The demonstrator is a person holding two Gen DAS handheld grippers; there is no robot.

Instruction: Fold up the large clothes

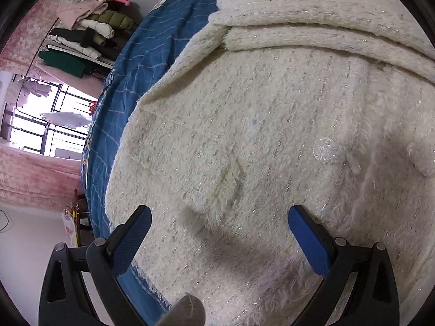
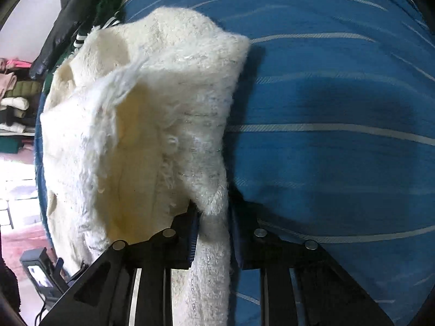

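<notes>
Two grippers, left gripper (image 1: 219,231) jaws spread above cream coat (image 1: 272,135), right gripper (image 2: 212,233) jaws clamping it

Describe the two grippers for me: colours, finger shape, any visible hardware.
Both match in build. The left gripper has black angular plastic fingers lined with textured blue pads, round silver pivot pins at the joints and triangular cut-outs in the linkage arms. The right gripper shows the same black frame and silver pins, blue pads seen edge-on, plus pale metal rails running back toward the camera. No cables or markings show on either.
</notes>
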